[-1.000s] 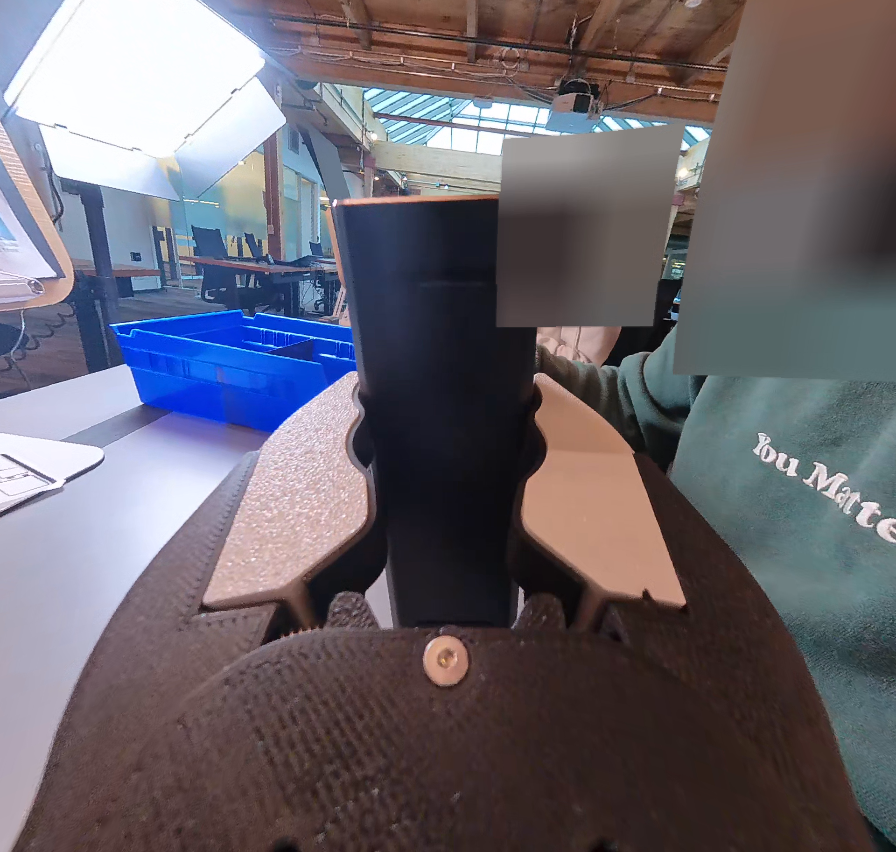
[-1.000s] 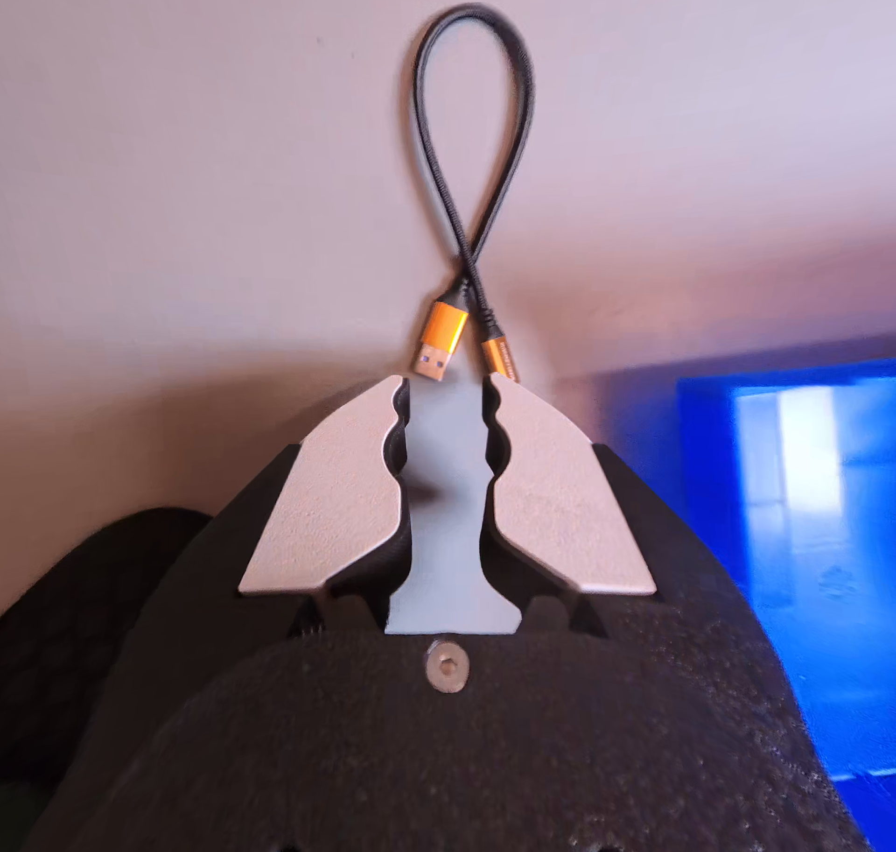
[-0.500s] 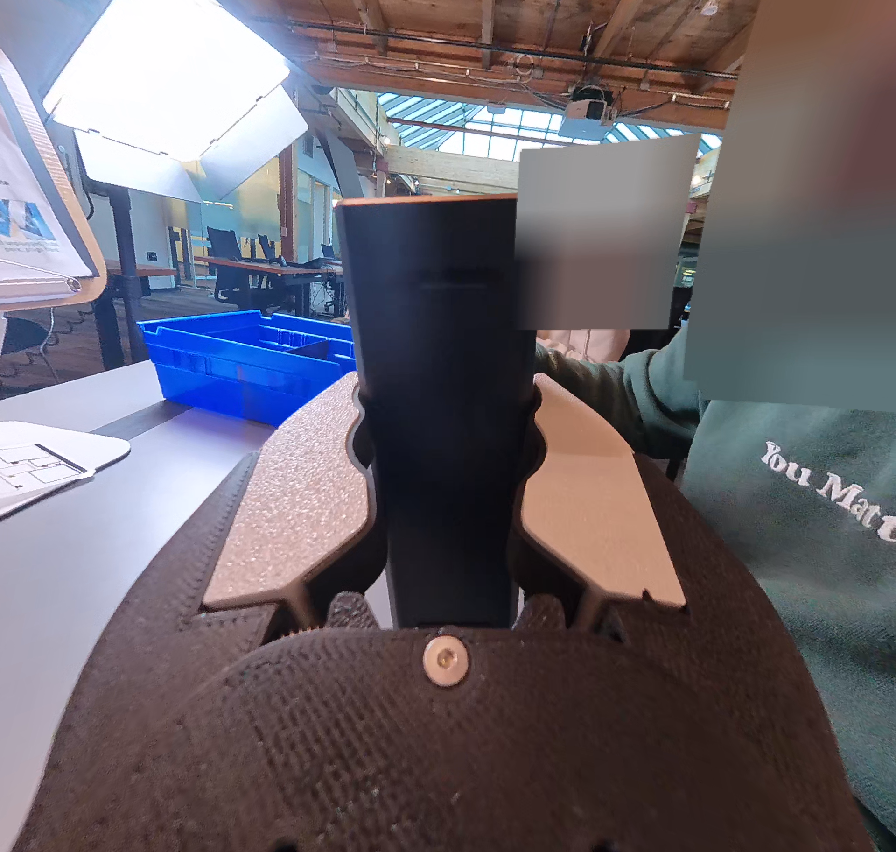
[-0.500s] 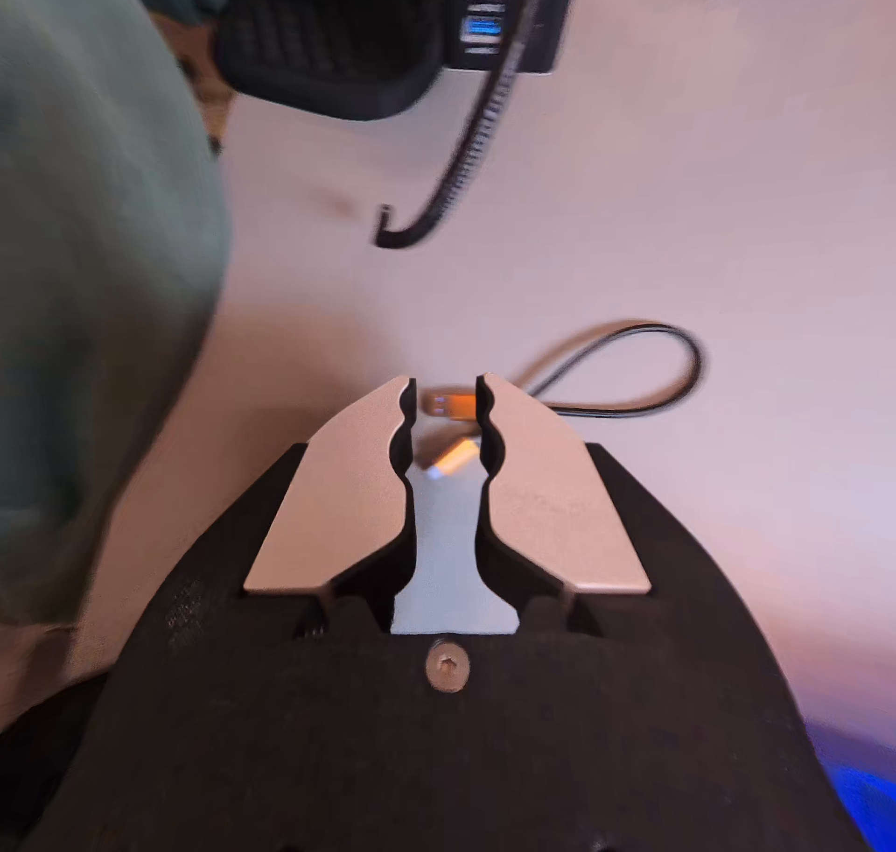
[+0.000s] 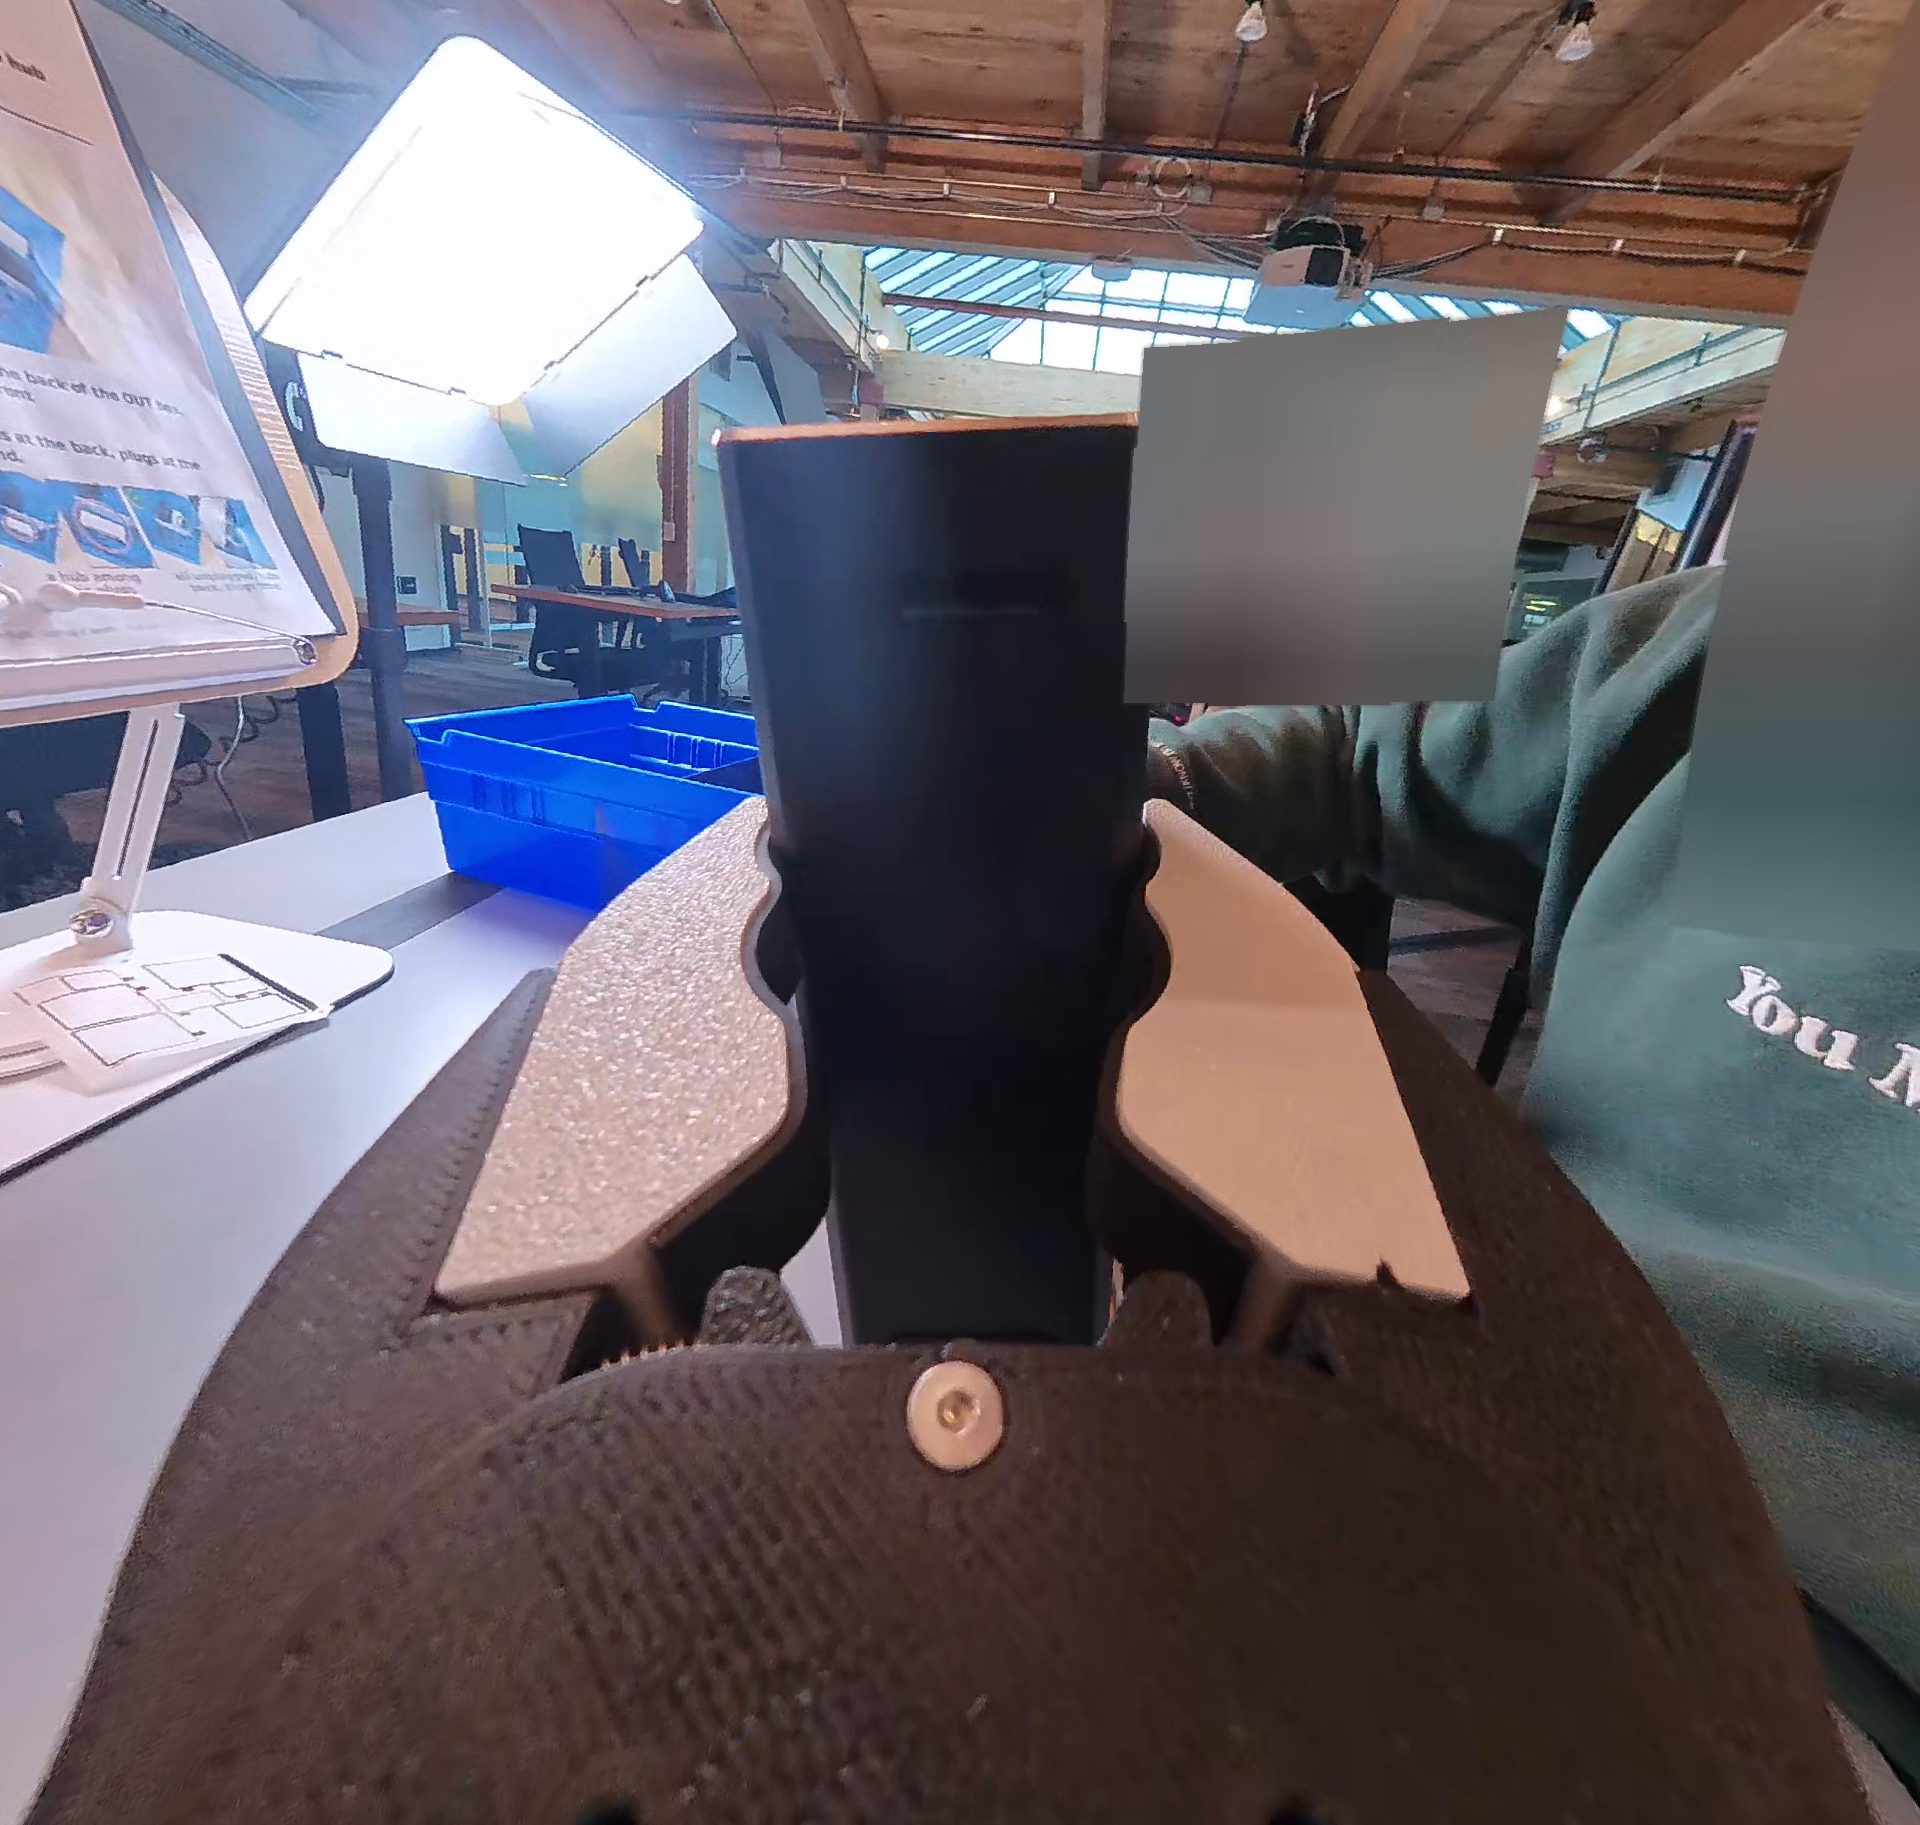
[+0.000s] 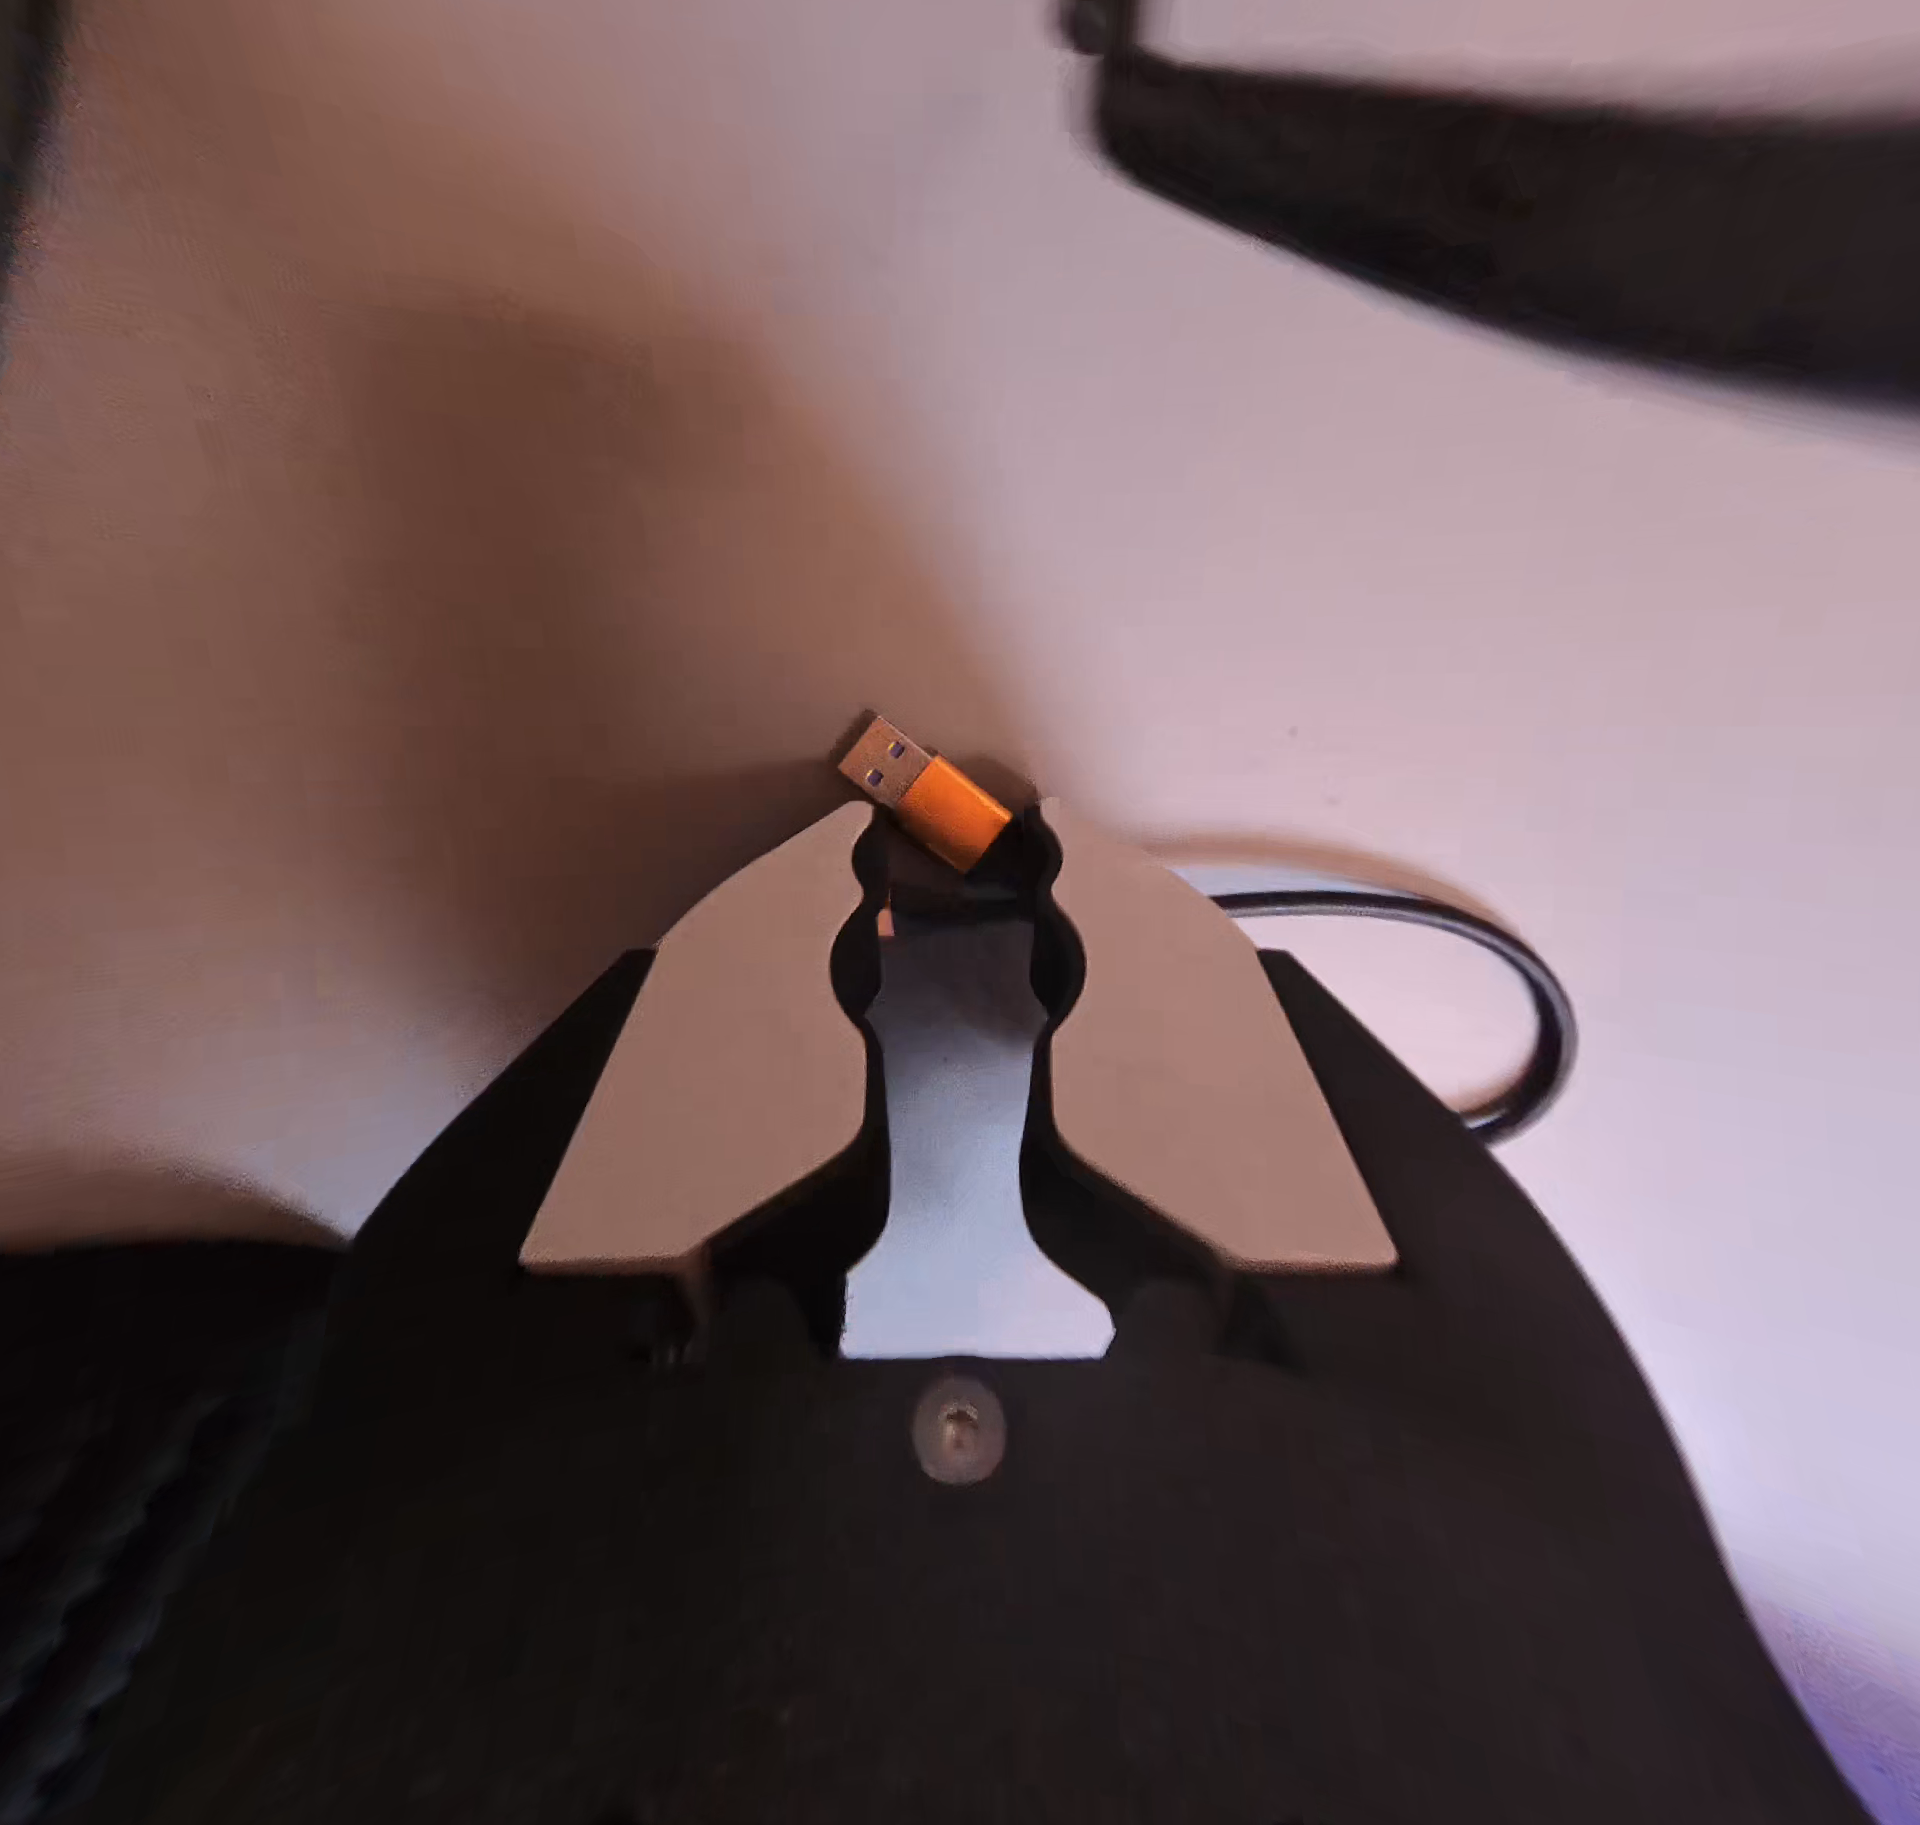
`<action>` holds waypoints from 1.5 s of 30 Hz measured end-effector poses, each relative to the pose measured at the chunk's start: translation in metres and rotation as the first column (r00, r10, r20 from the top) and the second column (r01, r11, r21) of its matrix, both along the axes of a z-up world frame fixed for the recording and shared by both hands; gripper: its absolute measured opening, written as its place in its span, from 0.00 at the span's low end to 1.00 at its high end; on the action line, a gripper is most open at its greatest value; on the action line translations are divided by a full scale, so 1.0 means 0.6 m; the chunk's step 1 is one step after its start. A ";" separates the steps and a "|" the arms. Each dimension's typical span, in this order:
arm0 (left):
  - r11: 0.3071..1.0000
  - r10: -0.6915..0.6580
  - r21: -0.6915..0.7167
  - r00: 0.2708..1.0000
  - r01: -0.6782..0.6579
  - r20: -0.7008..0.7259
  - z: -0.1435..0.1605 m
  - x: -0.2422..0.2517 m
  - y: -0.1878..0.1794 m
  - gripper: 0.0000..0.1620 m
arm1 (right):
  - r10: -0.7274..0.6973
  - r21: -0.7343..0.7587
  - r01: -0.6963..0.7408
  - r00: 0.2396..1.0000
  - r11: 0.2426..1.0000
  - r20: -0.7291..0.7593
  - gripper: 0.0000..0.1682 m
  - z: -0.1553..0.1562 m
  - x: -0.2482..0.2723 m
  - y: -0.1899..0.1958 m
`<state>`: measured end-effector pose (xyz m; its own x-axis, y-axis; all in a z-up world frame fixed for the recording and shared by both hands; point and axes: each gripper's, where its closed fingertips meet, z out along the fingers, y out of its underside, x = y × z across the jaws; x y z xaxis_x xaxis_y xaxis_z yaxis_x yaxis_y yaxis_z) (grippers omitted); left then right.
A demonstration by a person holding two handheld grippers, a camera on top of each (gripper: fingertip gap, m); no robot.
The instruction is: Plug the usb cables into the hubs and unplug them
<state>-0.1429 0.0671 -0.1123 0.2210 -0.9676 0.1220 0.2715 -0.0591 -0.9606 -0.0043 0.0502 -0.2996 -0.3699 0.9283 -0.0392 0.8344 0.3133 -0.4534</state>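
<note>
Orange USB plug [image 6: 951, 807] between right tool [image 6: 956, 825] tips; left tool [image 5: 956, 830] clamps black hub [image 5: 935, 736]

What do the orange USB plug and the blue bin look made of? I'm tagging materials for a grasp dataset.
The orange USB plug: a smooth orange sleeve with a satin sheen, likely anodised metal though possibly plastic, ending in a bare grey metal tip. The blue ribbed bin: glossy, slightly see-through walls with moulded ribs, so probably rigid plastic.
</note>
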 end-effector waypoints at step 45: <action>0.985 -0.173 0.012 0.985 0.173 0.004 -0.008 0.029 -0.046 0.38 | -0.008 -0.034 0.010 0.999 0.999 0.044 0.15 -0.001 -0.015 0.023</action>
